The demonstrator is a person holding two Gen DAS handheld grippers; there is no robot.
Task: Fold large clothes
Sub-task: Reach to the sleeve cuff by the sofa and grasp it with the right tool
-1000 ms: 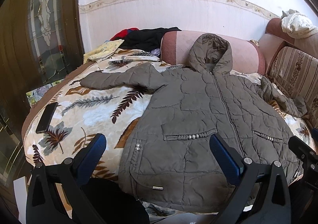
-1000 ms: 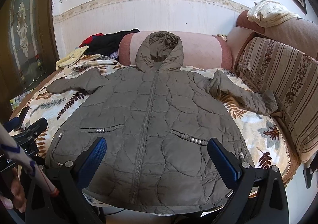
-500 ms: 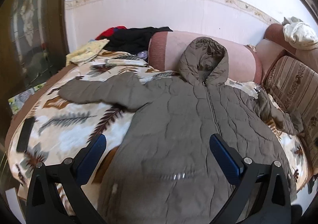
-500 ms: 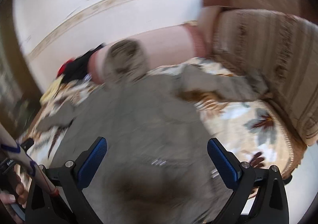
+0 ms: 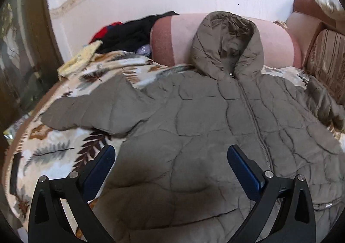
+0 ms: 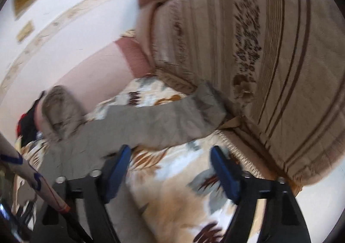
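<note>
The quilted coat (image 5: 204, 126) is laid flat, front up, on the leaf-print blanket (image 5: 54, 156), its long axis running from lower frame up to the hood (image 5: 226, 42) against the pink bolster (image 5: 276, 44). The left gripper (image 5: 171, 169) is held spread above it, nothing pinched. The right gripper (image 6: 170, 167) is closing on nothing over blanket, just below the sleeve (image 6: 163, 122) stretched toward the striped cushion (image 6: 269, 59) at upper right.

Bright daylight, fisheye warp w/ dark corners; right wrist view motion-blurred, left sharper

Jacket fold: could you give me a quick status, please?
Left hand-held gripper open over the jacket, nothing gripped. Right hand-held gripper closing, empty, near the sleeve. Jacket flat, unfolded. Nothing in the way.
</note>
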